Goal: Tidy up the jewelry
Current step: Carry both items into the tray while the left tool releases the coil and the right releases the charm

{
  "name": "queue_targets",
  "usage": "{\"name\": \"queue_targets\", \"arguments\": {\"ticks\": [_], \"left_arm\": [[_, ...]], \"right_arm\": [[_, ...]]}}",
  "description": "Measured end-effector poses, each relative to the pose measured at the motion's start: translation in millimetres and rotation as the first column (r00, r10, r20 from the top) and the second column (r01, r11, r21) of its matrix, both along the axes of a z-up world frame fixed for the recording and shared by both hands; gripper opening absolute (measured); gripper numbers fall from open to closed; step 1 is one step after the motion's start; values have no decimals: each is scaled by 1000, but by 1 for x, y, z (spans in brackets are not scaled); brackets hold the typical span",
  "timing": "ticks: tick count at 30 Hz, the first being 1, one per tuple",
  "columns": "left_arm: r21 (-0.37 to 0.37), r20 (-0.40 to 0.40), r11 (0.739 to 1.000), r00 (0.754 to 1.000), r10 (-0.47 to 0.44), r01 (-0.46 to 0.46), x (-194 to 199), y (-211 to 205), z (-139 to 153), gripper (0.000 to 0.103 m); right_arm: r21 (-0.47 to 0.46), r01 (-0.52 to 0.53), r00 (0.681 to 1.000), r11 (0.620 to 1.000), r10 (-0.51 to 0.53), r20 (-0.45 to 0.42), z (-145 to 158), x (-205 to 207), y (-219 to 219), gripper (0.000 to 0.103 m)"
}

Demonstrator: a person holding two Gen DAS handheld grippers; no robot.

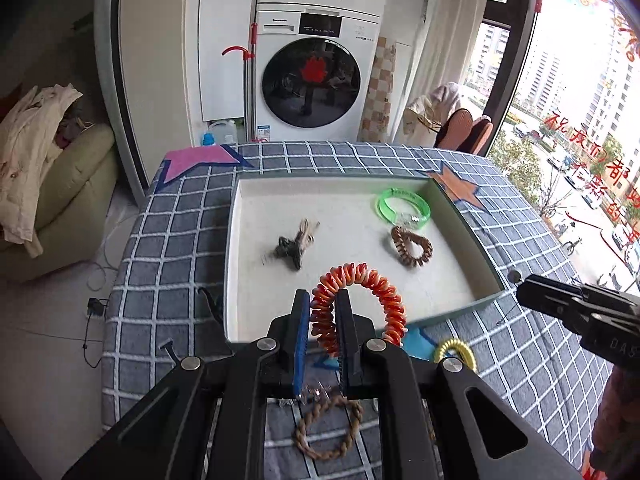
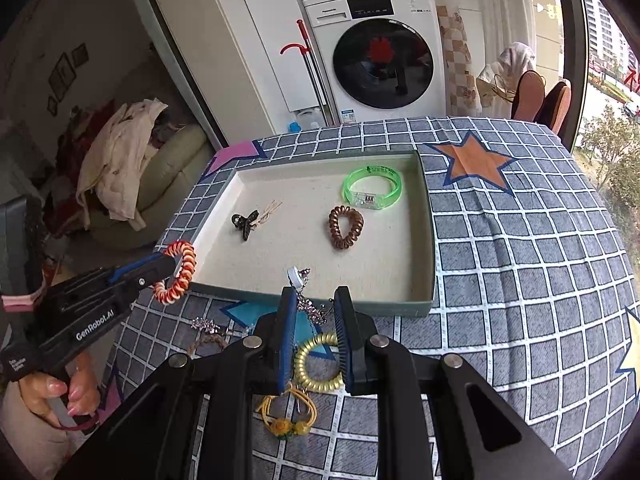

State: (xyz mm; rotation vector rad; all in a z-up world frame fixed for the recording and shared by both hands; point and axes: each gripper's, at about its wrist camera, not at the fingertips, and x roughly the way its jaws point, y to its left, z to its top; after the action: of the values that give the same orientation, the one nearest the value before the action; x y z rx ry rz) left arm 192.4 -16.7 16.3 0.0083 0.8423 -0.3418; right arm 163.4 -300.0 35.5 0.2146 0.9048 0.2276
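From the left wrist, the left gripper (image 1: 323, 320) was clamped on the near side of an orange-and-white coil bracelet (image 1: 360, 300), its jaws nearly closed and the loop standing up above them just short of the tray (image 1: 472, 302), probably on its way to the pieces gathered inside. There lay a green bangle (image 1: 404, 206), a brown coil tie (image 1: 412, 246) and a dark hair claw (image 1: 290, 248), kept well apart as if sorted. On the checked tablecloth (image 1: 168, 248) below the jaws lay a braided brown ring (image 1: 328, 428), not yet collected. The washer (image 1: 316, 76) behind bore a brand name too small to read with confidence, and red characters on the window were not legible. From the right wrist, the right gripper (image 2: 316, 320) stood narrowly parted with a silver chain with a white tag (image 2: 304, 294) caught at its left pad; whether the pads truly pinched it could not be told. A yellow coil tie (image 2: 318, 362) and a yellow flower bracelet (image 2: 288, 416) waited on the cloth beneath. The other tool's body read "GenRobot.AI", and the washer's badge looked like "Panasonic".
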Motion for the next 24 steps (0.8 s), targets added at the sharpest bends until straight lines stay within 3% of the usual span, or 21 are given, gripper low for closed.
{"name": "queue_targets", "arguments": {"ticks": [9, 18, 24], "left_arm": [[69, -26, 998, 1000, -6, 8, 56, -6, -13, 32], [115, -97, 993, 995, -25, 36, 64, -30, -59, 32], [130, -119, 991, 993, 1, 14, 70, -35, -77, 32]], "right_arm": [[-7, -6, 999, 1000, 5, -53, -21, 54, 8, 21], [14, 3, 988, 1000, -1, -156, -75, 82, 16, 21], [-8, 30, 986, 1000, -31, -163, -91, 93, 12, 21]]}}
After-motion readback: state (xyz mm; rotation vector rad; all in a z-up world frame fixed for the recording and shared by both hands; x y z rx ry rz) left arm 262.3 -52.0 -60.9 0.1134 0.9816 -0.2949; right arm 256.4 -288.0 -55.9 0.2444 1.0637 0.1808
